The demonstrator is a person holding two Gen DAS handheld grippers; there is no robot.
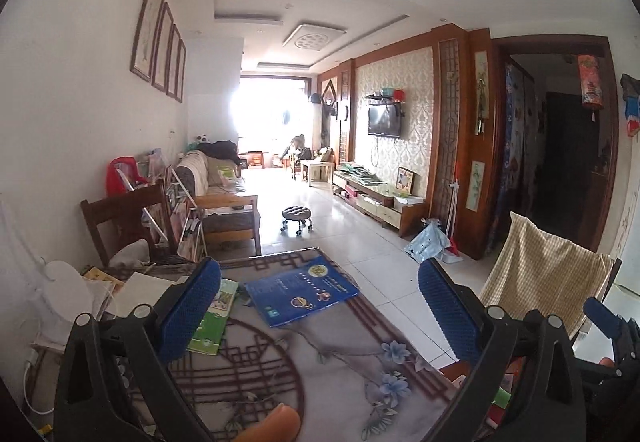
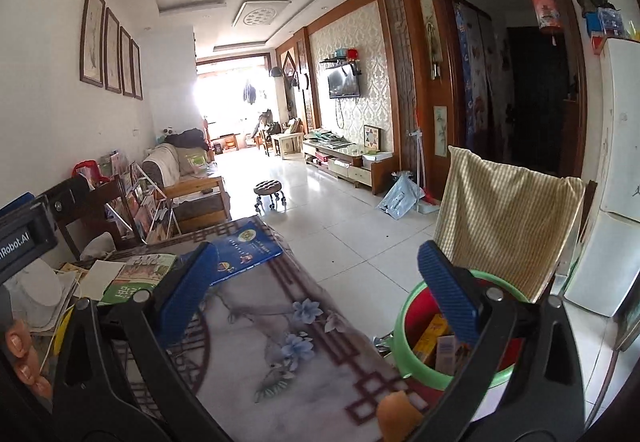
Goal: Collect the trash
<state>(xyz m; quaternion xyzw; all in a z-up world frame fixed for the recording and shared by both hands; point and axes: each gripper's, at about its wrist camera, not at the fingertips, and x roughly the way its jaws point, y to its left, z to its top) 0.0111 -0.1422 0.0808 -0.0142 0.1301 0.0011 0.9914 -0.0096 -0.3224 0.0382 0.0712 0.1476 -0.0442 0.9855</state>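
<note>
Between the blue pads of the left gripper [image 1: 320, 306], low in the left wrist view, nothing is held: the jaws stand wide apart, framing a blue booklet [image 1: 301, 292] that lies flat on the surface [image 1: 320, 370], a floral cloth with a brown lattice border. A green booklet [image 1: 212, 322] lies just beside the left pad, partly behind it.

In the right wrist view the right gripper [image 2: 316, 286] is likewise spread to its full width with nothing between the pads. Behind its right pad, at the lower right of the frame, sits a bin [image 2: 420, 362] with a green rim and red inside, holding the collected trash: small cartons [image 2: 434, 334] in yellow and pale colours. The bin stands just off the surface's right edge, in front of a chair draped with a checked cloth [image 2: 504, 218].

Further out, papers and a white lamp [image 2: 40, 294] crowd the left of the frame, a wooden sofa [image 2: 188, 178] runs along the left wall, a small wheeled stool [image 2: 269, 192] stands on the tiled floor, and a television [image 2: 343, 84] hangs on the patterned wall at centre right.
</note>
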